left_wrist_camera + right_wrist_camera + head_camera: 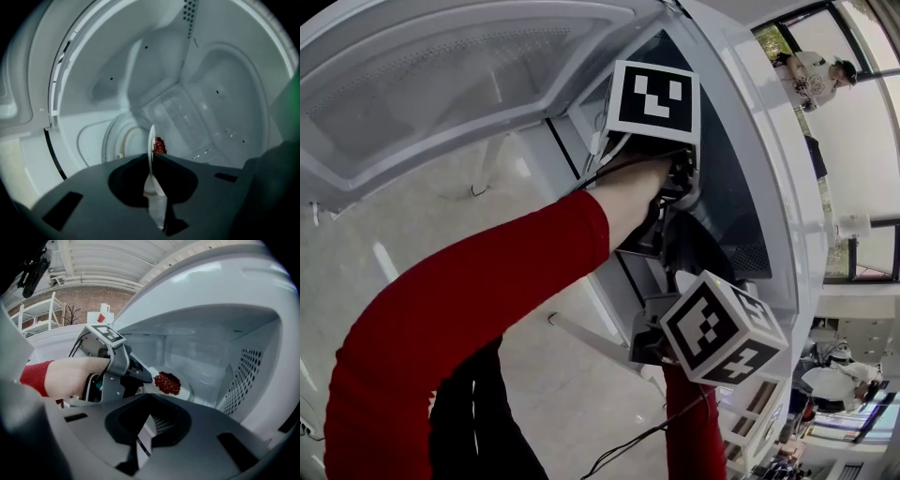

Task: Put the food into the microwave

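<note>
Left gripper [153,158]: fingers nipped narrow on the near rim of the white plate [185,390], w/ red food [167,382] heaped in its middle. The plate is already inside the microwave [220,291], door [441,84] swung open. Right gripper [150,420] sits just outside the opening, fingers together, nothing btwn them.

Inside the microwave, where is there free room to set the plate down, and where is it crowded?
Free: the microwave floor around the round turntable ring, and the side toward the perforated wall. Crowded: the left of the opening, where the left tongs grip the plate of red food.
</note>
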`<act>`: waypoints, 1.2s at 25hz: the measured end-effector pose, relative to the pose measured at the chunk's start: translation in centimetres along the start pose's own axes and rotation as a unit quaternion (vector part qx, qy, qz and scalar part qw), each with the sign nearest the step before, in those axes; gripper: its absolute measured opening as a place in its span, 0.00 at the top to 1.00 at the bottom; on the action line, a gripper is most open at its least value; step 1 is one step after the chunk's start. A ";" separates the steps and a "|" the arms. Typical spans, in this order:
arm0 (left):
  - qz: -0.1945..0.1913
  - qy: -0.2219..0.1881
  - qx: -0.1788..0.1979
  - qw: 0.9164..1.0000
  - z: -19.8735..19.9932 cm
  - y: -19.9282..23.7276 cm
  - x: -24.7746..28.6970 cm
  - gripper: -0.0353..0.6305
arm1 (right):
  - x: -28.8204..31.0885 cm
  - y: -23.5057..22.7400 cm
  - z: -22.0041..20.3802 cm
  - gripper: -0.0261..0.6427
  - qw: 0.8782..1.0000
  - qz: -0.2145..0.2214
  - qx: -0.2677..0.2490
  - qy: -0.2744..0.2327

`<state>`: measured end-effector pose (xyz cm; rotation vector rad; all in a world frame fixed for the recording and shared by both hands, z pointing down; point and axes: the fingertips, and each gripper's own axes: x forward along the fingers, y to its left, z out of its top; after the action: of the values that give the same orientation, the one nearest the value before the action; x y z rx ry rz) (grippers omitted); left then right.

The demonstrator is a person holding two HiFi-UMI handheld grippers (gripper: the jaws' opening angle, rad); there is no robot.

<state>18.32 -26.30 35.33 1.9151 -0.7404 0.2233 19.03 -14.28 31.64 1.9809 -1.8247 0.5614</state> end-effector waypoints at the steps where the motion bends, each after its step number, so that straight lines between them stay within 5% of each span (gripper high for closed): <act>1: 0.006 0.003 0.013 1.000 -0.1 -0.1 0.0 0.89 | -0.1 0.0 0.0 0.94 1.000 0.000 -0.001 0.000; 15: 0.044 0.012 0.109 0.993 0.0 0.1 -0.2 0.84 | 0.2 0.3 -0.3 0.94 1.000 -0.002 -0.006 0.005; 30: 0.065 0.007 0.219 0.973 0.1 -0.7 -0.5 0.81 | 0.2 0.6 -0.1 0.94 1.000 -0.002 -0.007 0.000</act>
<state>18.32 -25.99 34.58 2.2781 -0.8604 0.5161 18.40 -14.41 31.85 1.9736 -1.8201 0.5460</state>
